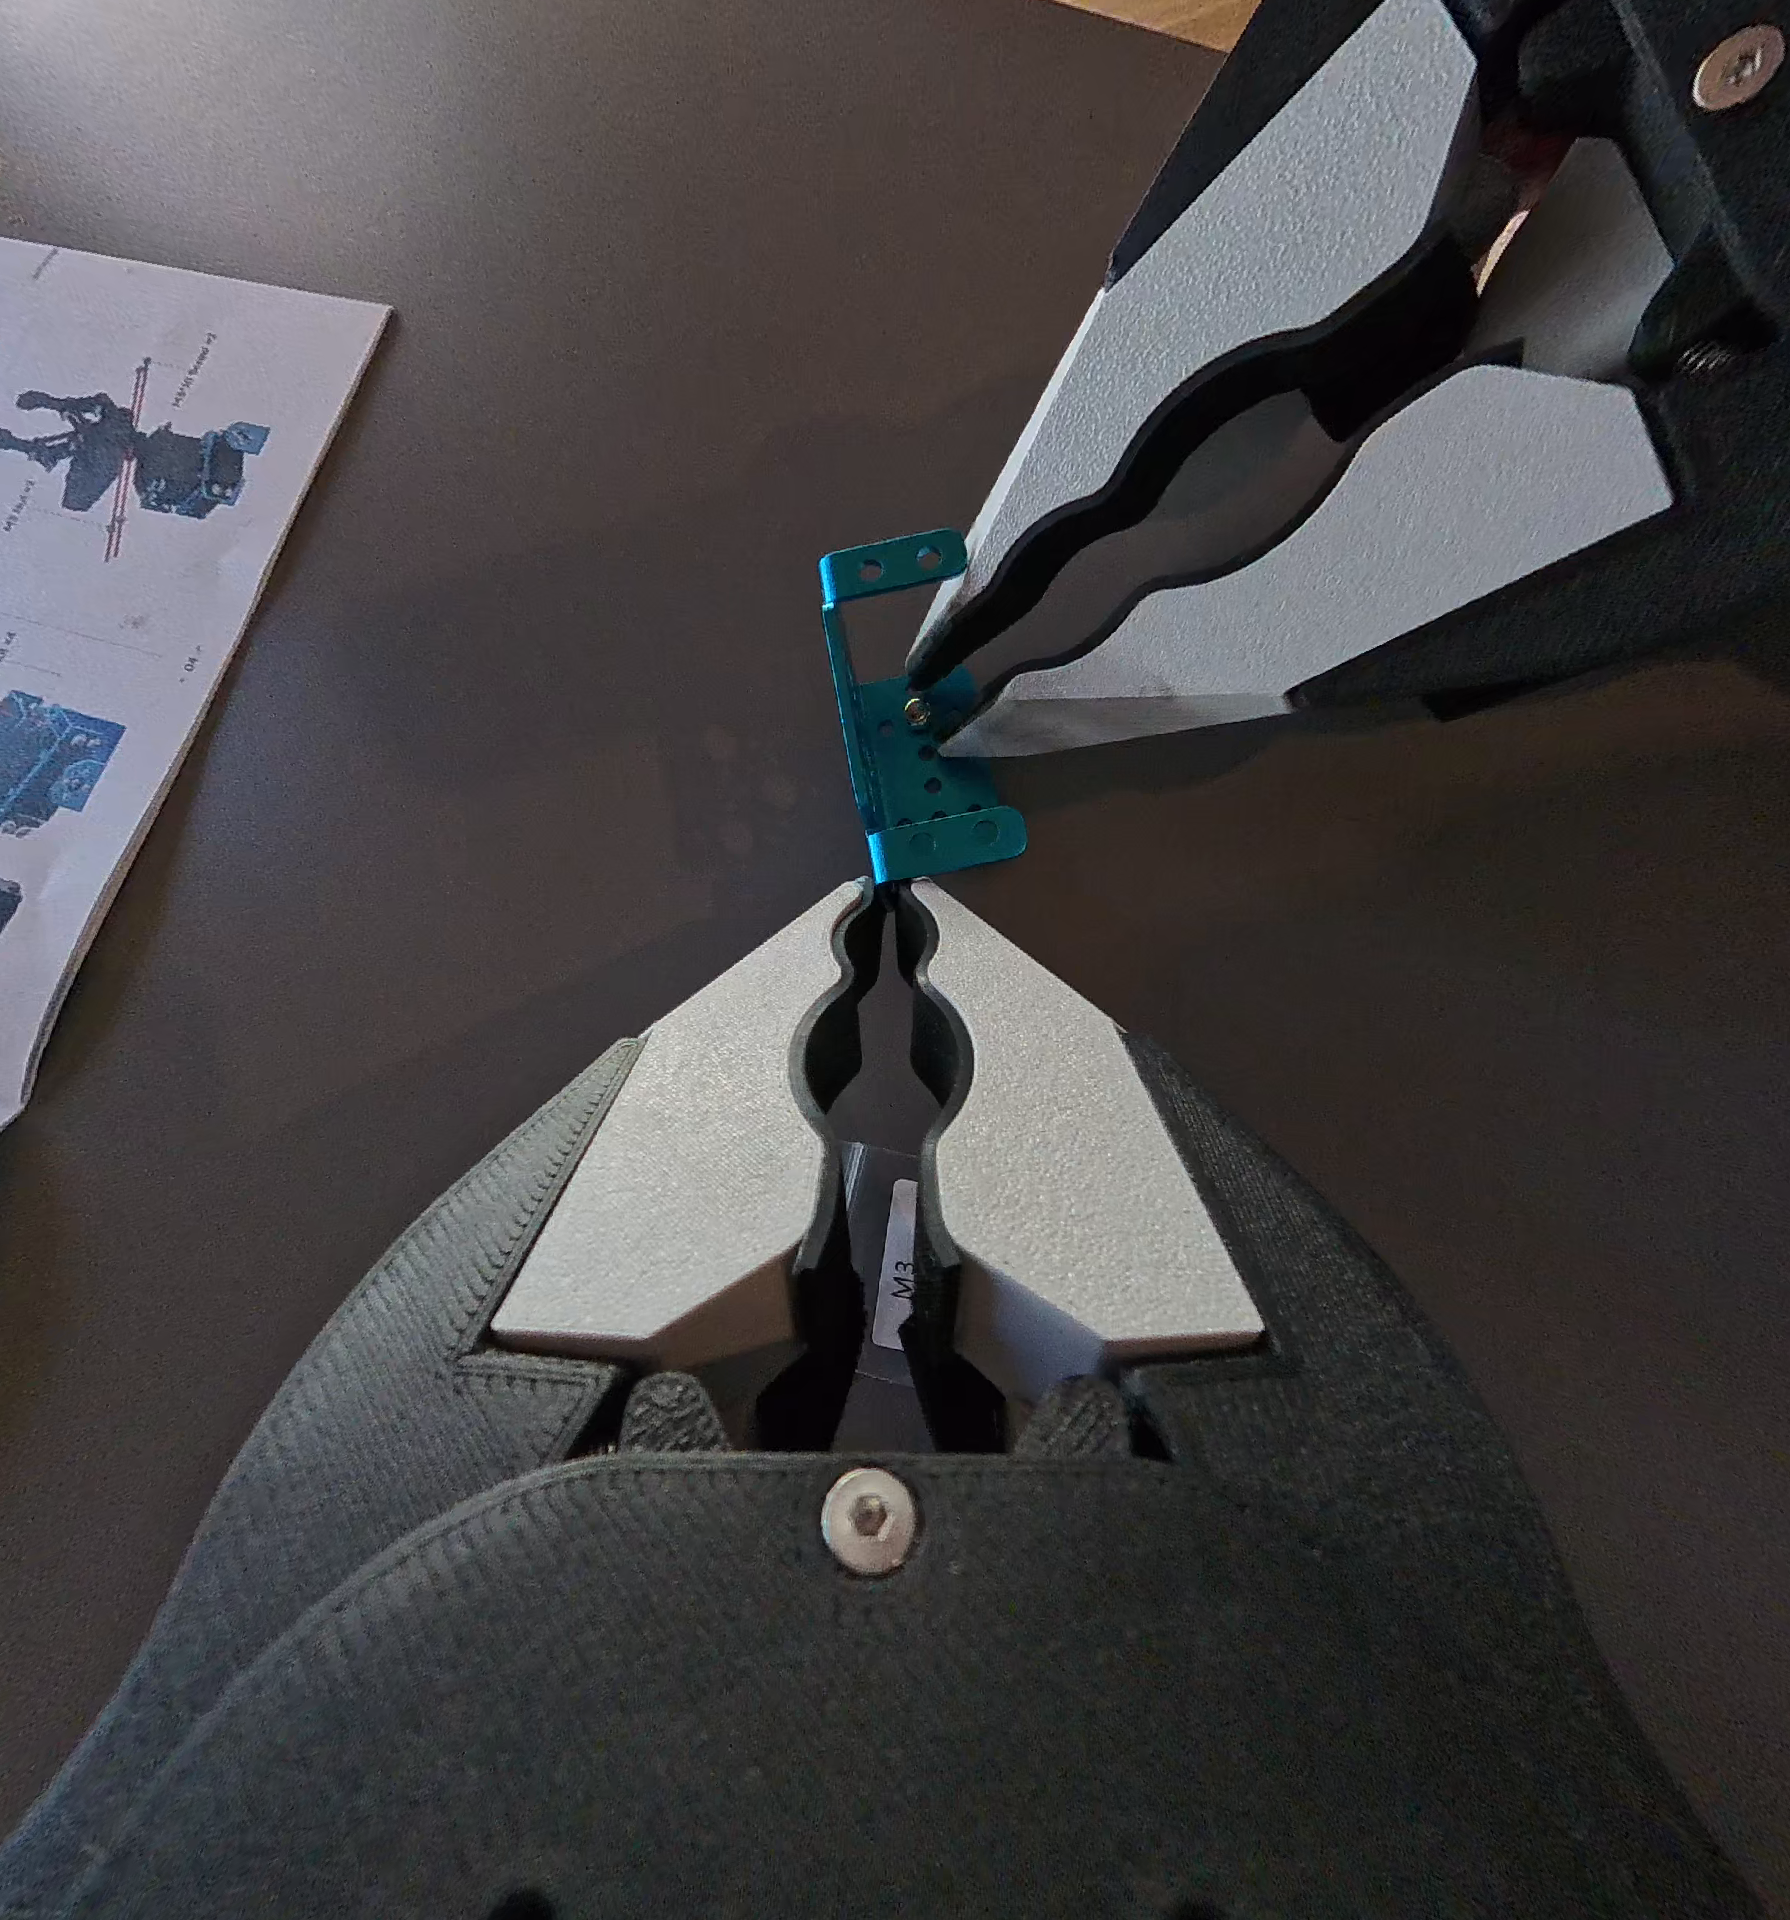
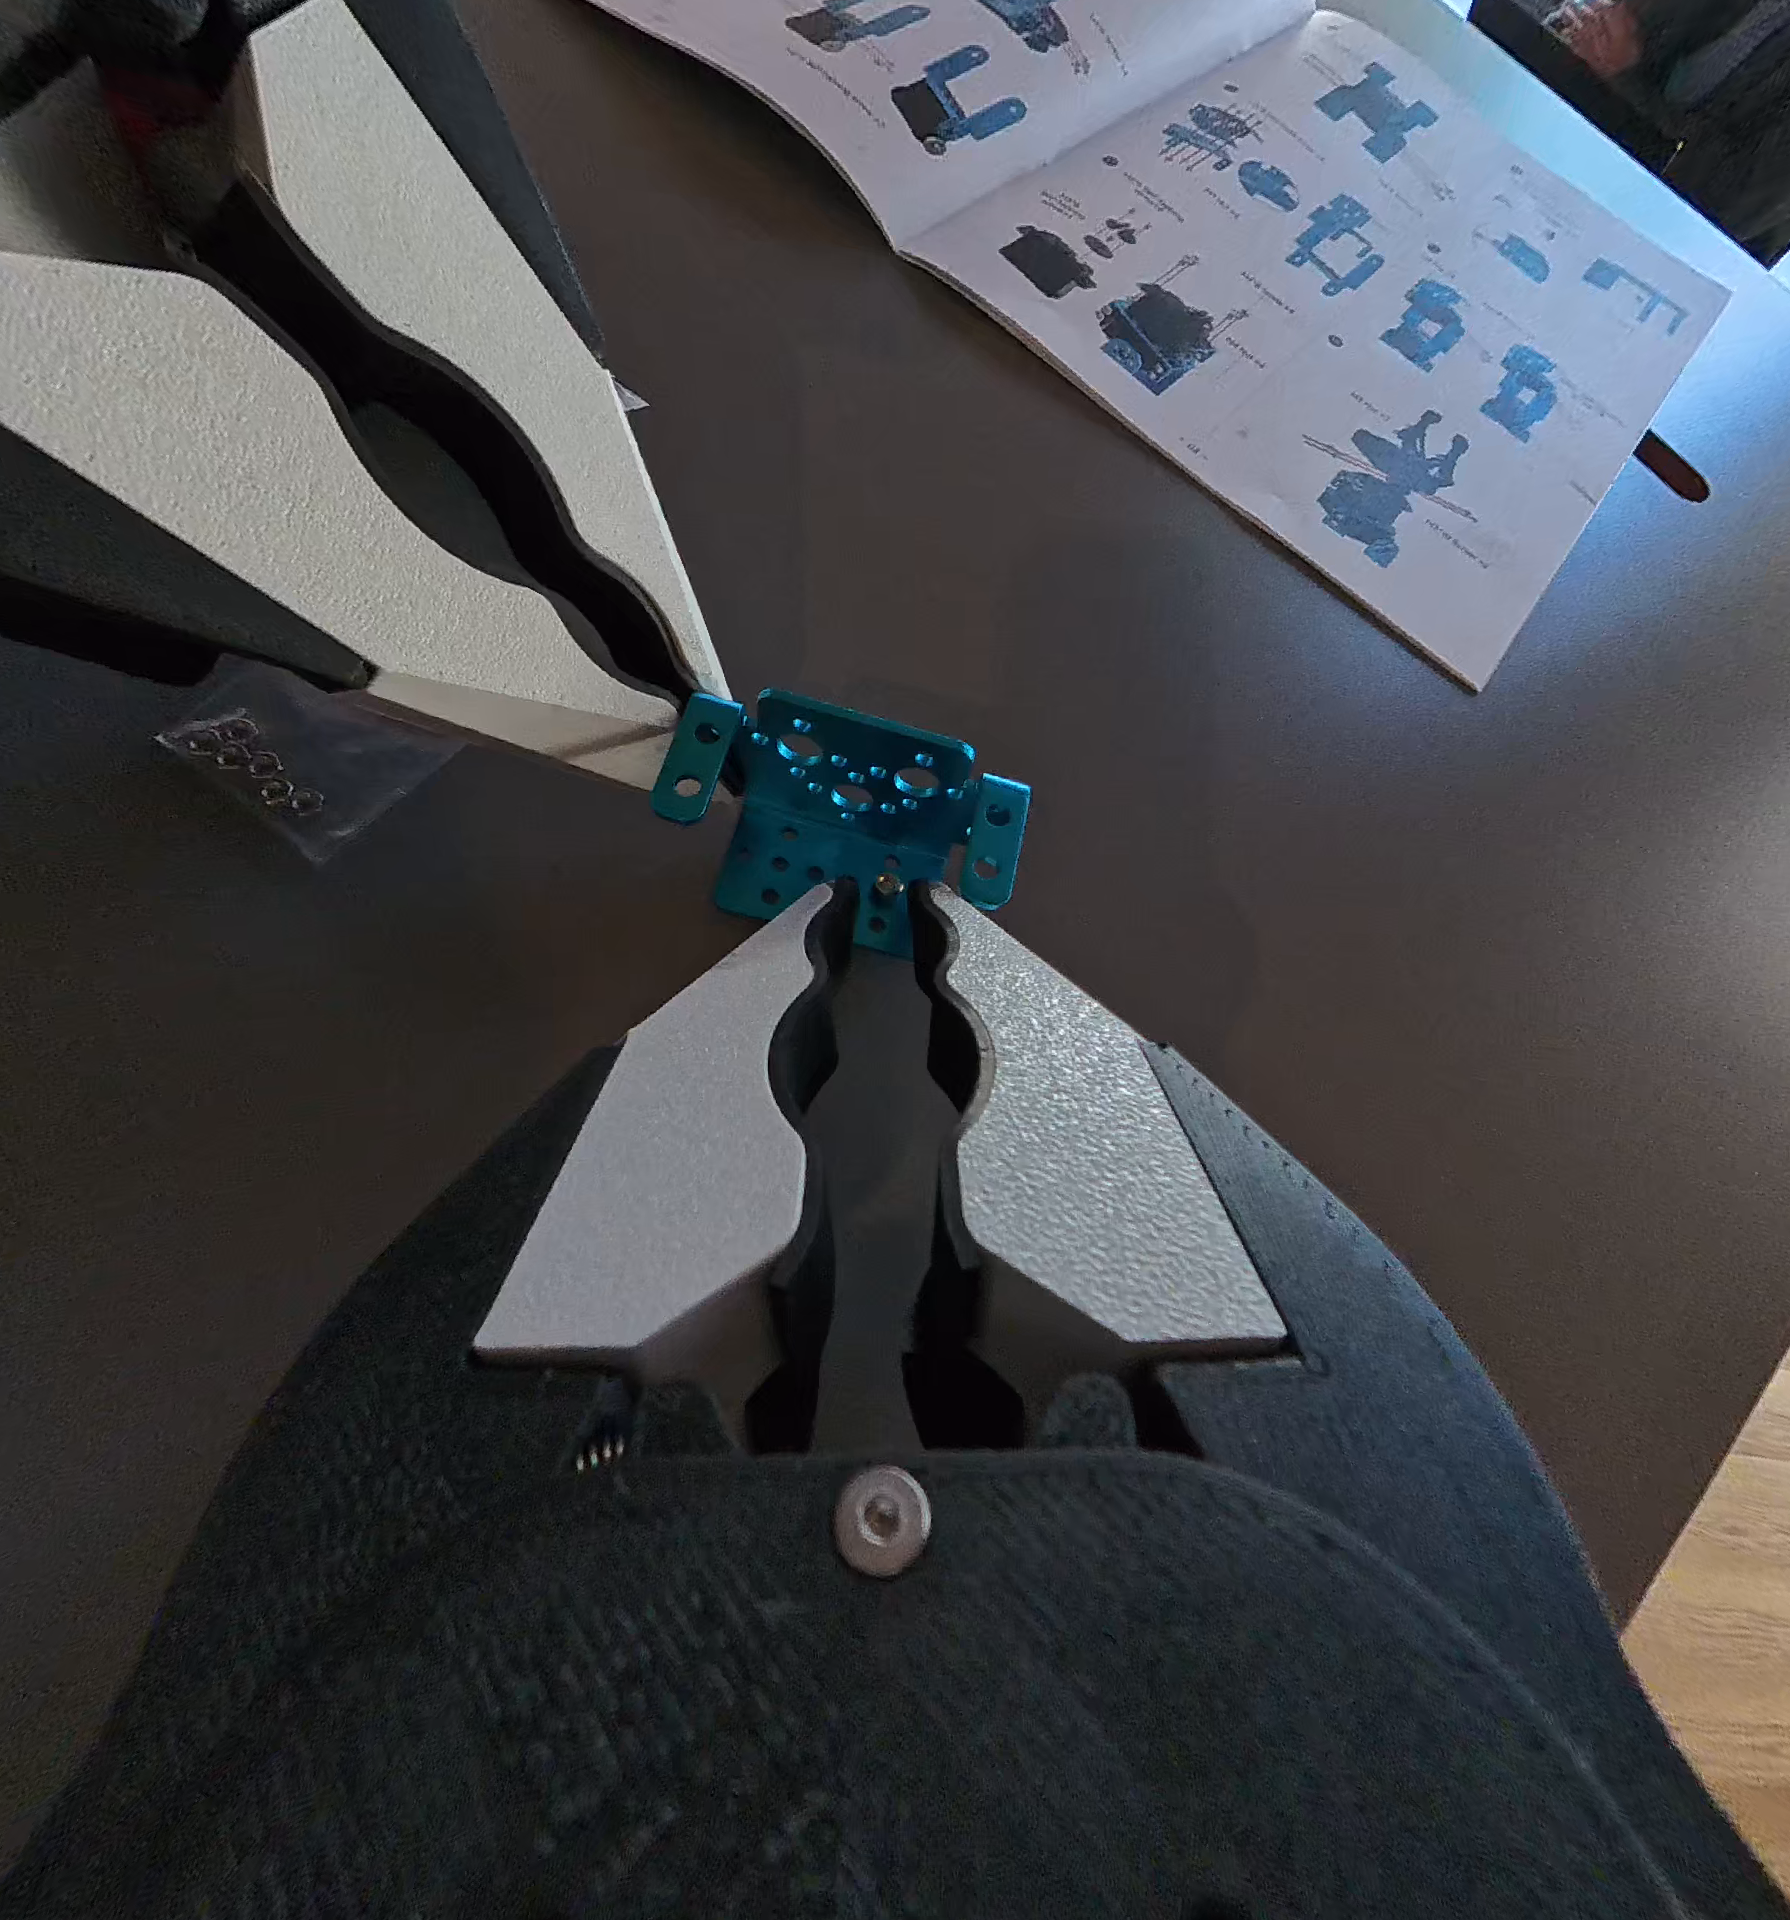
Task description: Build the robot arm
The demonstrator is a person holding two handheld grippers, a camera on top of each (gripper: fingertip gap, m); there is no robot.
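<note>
A small blue metal bracket (image 1: 896, 774) full of holes stands on the dark table. My left gripper (image 1: 889, 896) is shut on the bracket's near side flange and holds it steady. My right gripper (image 2: 878, 891) reaches in from the other side with its tips resting on the bracket's flat base (image 2: 766, 873). Its jaws stand a narrow gap apart around a tiny brass nut (image 2: 883, 886) that sits on a hole in the base; the fingers do not clearly touch it. The nut (image 1: 915, 710) also shows in the left wrist view, between the right gripper's tips (image 1: 929, 710).
An open instruction booklet (image 2: 1338, 260) with blue part drawings lies beyond the bracket, and it also shows in the left wrist view (image 1: 91, 623). A clear bag of small nuts (image 2: 257, 774) lies by the left gripper. The table edge (image 2: 1722, 1413) drops to a wood floor at right. Left and right tips are no more than a few centimetres apart.
</note>
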